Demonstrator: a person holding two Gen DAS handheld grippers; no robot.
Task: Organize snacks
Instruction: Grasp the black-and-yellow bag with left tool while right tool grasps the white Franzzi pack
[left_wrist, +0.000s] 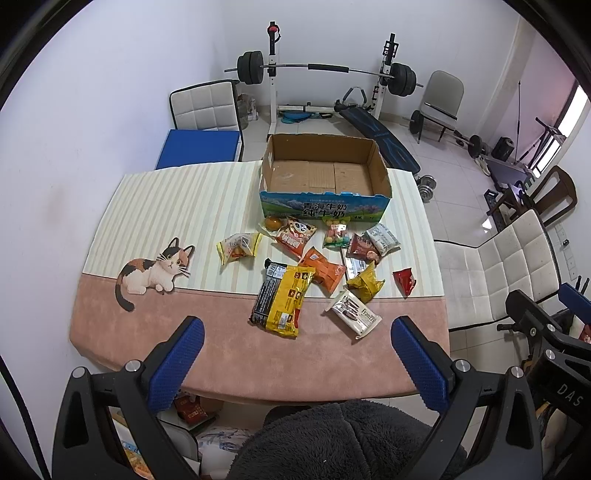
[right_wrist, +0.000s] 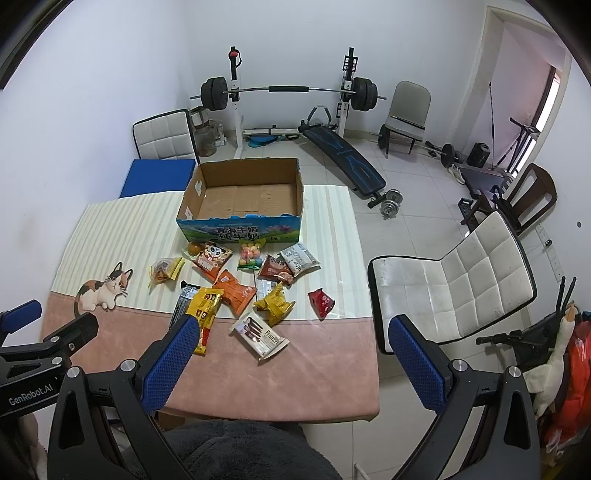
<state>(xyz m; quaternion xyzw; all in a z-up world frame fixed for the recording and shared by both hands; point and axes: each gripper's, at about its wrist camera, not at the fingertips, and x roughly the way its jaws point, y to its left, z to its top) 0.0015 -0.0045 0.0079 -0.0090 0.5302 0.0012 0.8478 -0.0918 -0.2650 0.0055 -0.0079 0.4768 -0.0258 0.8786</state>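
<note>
Left wrist view first: the left gripper (left_wrist: 297, 326) hangs above the near edge of the table (left_wrist: 110, 325), fingers spread wide with nothing between them. Over on the right wrist view, the right gripper (right_wrist: 293, 334) mirrors it, also wide open and empty, poised over the near right corner. Neither one touches a snack.

And there's the scatter! Snack packets lie loose mid-table, just near of the cardboard box (left_wrist: 325, 201), which sits at the far edge with its top open and its floor bare, looking like the bin waiting for them. Closest to the grippers are the big yellow-and-black bag (left_wrist: 282, 299) and the white Franzzi packet (left_wrist: 354, 314), both flat on the pink band of the cloth. An orange pack (left_wrist: 323, 271), a crumpled yellow one (left_wrist: 364, 282) and a small red one (left_wrist: 404, 280) sit just beyond. My read: sorting hasn't begun, and the near packets make the natural first picks.
</note>
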